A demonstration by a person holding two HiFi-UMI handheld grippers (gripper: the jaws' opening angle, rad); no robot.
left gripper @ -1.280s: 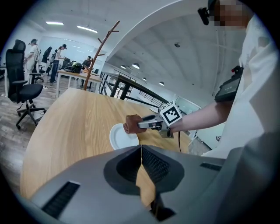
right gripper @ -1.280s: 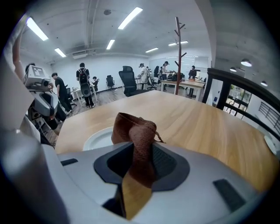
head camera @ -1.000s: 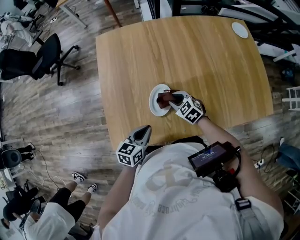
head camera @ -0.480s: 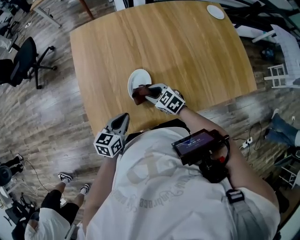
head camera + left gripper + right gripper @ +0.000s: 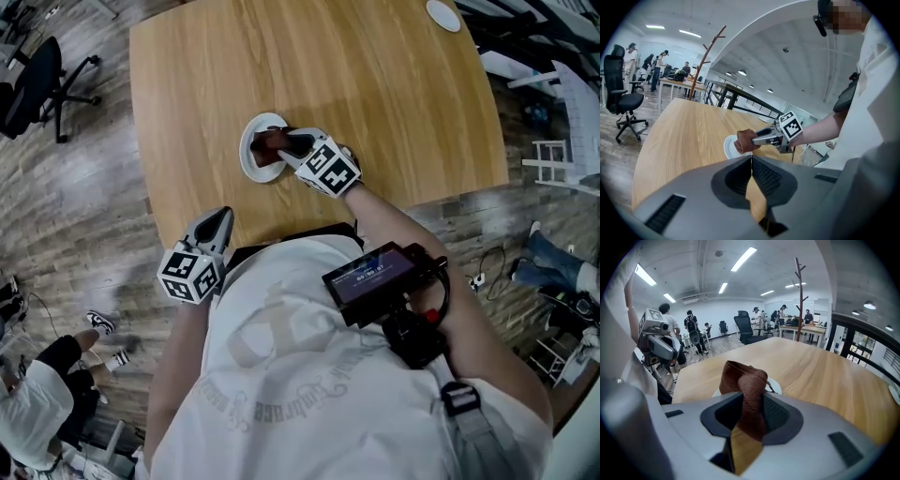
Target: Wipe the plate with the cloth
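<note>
Since wiping needs firm hold, right gripper (image 5: pixel 749 416) clamped on brown cloth (image 5: pixel 744 380), wad bunched ahead of jaws, resting on white plate (image 5: pixel 249 164) under tips. Left gripper (image 5: pixel 751 161) unused, jaws together, empty, near table (image 5: pixel 394 84) edge, well apart from plate.

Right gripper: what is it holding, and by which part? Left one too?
Right gripper holds the cloth, pinched by a bunched fold, with the wad sticking out beyond the jaws. Left gripper is shut on nothing.
</note>
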